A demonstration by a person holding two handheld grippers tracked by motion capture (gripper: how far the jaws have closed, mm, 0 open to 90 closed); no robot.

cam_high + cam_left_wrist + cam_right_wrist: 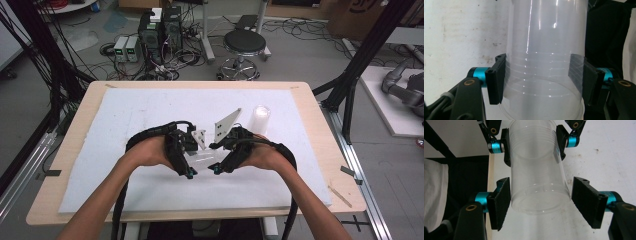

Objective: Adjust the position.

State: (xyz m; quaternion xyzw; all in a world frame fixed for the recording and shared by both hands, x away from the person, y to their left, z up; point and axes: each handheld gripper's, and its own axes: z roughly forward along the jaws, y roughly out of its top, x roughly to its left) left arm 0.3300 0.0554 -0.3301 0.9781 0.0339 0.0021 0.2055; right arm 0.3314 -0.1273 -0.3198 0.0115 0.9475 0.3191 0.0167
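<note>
A clear plastic cup [202, 159] is held on its side low over the white mat, between my two grippers. My left gripper [541, 77] is shut on the cup [544, 37] near its wide rim, both pads pressed against the ribbed wall. In the right gripper view the cup's [536, 177] base end lies between the jaws of my right gripper [540, 202], which is open. Its left pad [501, 202] touches the wall; the right pad stands a small gap off. Farther up, the left gripper [532, 143] clamps the rim end. From above, left gripper [189, 171] and right gripper [217, 168] face each other.
Another clear cup [260, 119] stands upright at the back right of the white mat [125, 115]. The wooden table edge [320, 120] runs close by on the right. A black stool [244, 45] and computer boxes [160, 30] stand on the floor beyond the table.
</note>
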